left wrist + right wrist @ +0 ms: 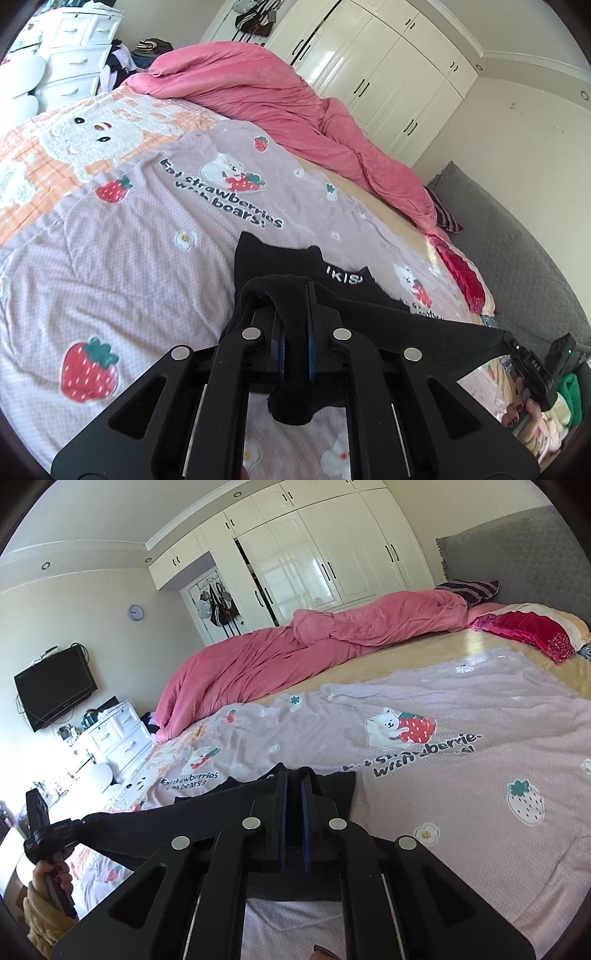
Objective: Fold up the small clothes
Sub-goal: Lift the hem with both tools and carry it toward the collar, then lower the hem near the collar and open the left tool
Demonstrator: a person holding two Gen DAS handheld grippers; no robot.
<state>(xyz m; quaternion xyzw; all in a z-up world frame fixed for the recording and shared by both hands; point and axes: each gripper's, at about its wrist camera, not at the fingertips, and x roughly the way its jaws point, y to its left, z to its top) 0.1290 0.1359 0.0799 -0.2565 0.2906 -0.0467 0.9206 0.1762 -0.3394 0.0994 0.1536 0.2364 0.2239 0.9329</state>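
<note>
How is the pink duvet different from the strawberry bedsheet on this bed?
The pink duvet is plain pink; the strawberry bedsheet is lilac, printed with bears, strawberries and words. The duvet lies bunched in a long heap along the far side; the bedsheet lies spread flat with light wrinkles. Both lie on the same bed.

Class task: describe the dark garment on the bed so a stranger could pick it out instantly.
Start at the bed's lilac strawberry-and-bear blanket. Near its front edge the black garment is stretched between two grippers. It is the only black cloth there, with small white lettering.
</note>
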